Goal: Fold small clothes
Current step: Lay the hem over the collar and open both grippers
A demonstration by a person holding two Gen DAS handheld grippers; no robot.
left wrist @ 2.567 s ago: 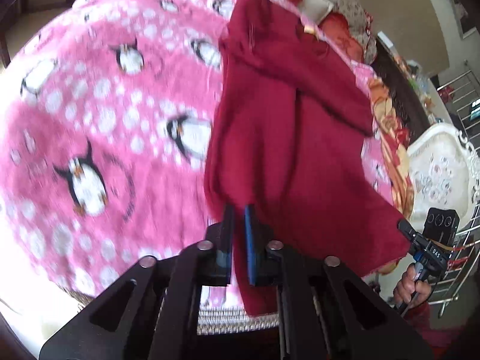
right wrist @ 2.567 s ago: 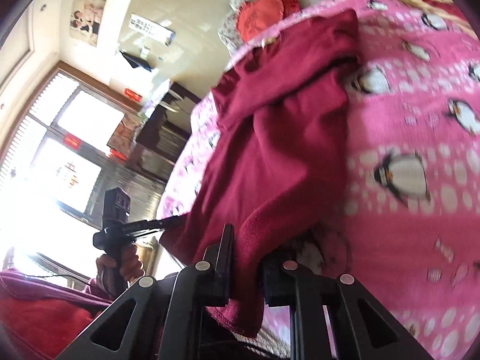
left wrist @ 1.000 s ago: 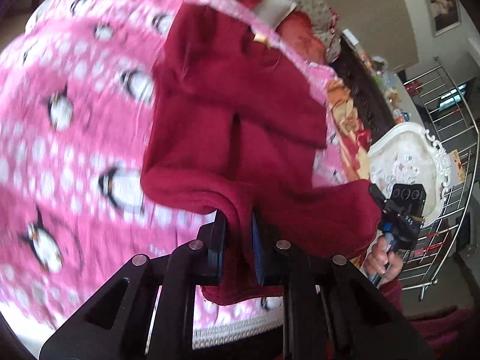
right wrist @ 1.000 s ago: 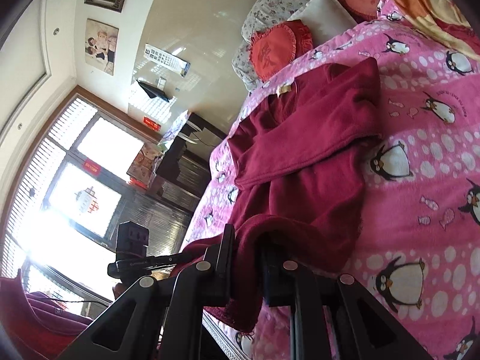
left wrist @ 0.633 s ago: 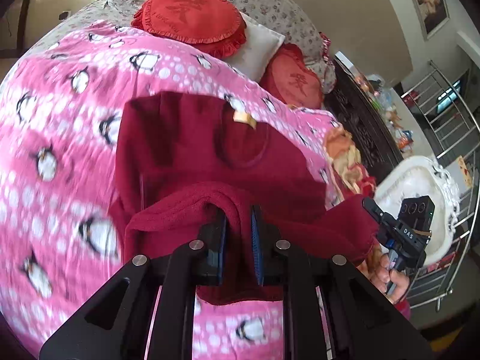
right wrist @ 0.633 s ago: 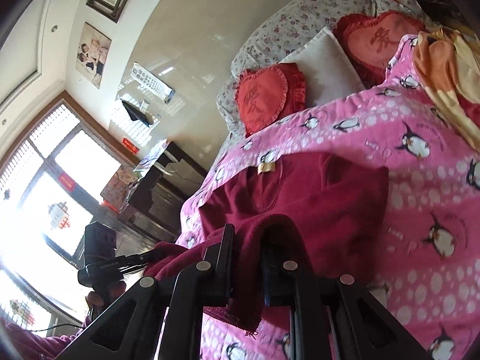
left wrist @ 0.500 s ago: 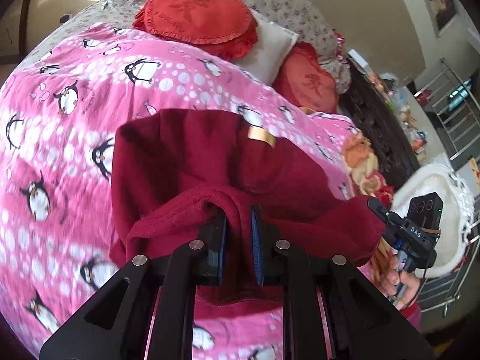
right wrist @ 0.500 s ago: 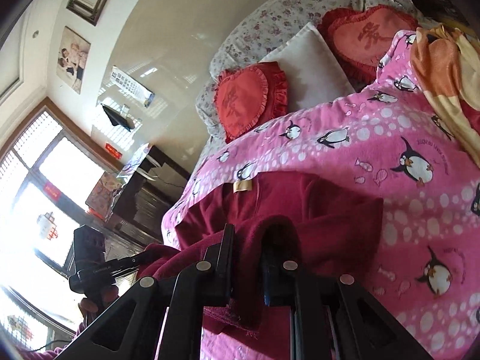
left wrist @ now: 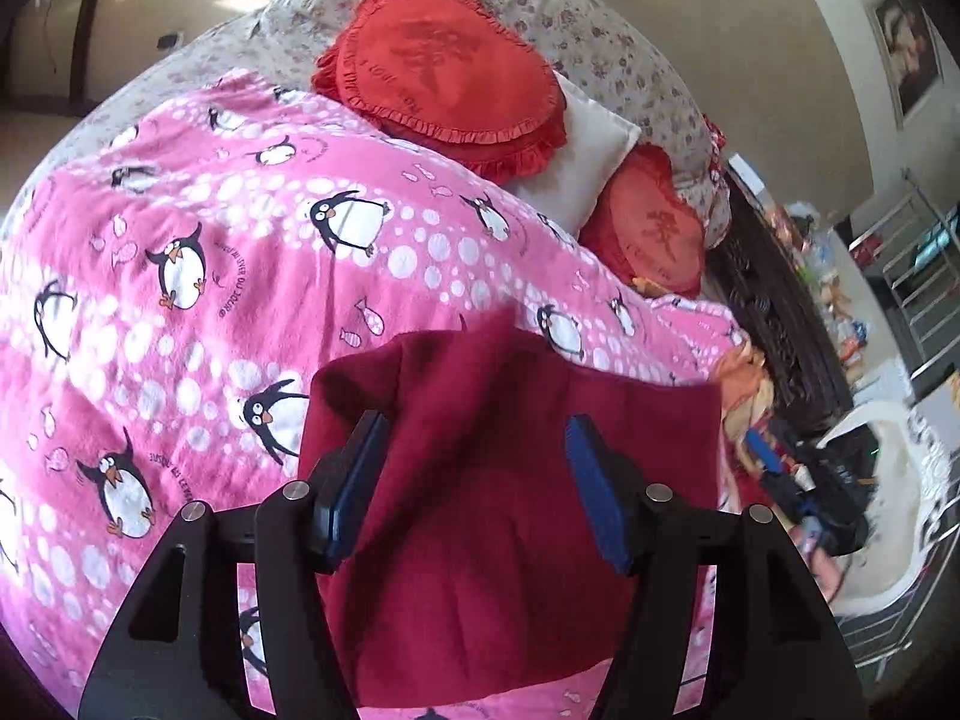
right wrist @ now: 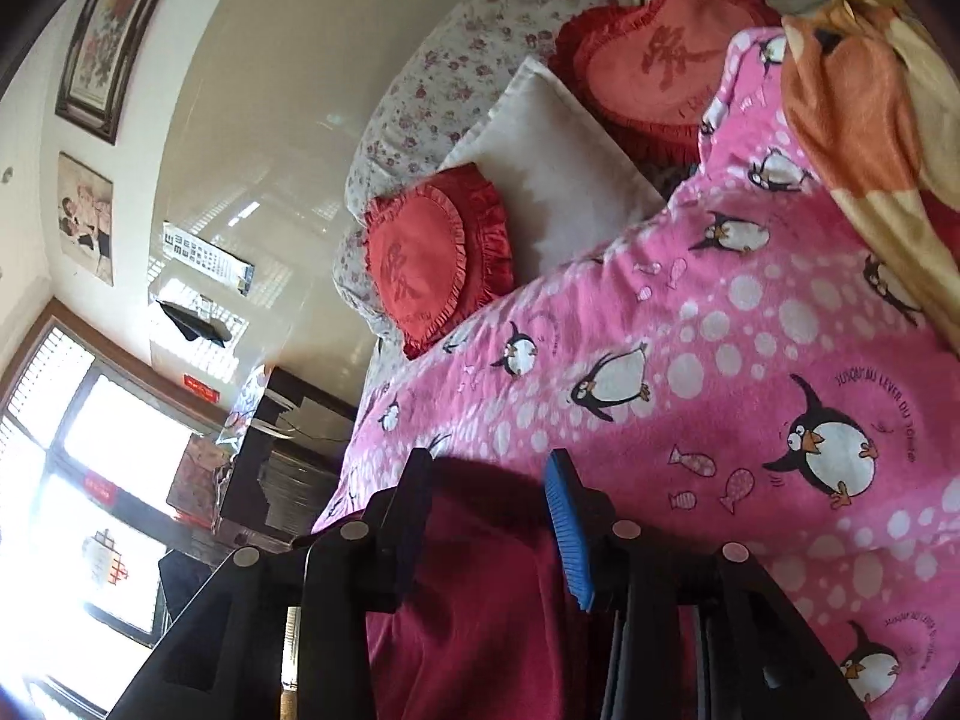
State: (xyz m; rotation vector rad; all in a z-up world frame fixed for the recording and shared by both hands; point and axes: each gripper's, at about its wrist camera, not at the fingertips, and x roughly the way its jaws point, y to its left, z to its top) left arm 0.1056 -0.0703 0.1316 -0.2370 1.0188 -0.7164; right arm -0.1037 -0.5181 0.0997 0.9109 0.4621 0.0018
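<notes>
Left claw [left wrist: 474,480] and right claw [right wrist: 486,522] are opening, released, above the folded maroon garment [left wrist: 510,540] lying on the penguin blanket [left wrist: 240,276].

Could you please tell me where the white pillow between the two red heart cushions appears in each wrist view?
Left wrist: the white pillow lies upper centre-right, behind the large red cushion.
Right wrist: the same pillow lies upper centre, between both cushions.
Shared landmark: the pink penguin blanket just below it.
</notes>
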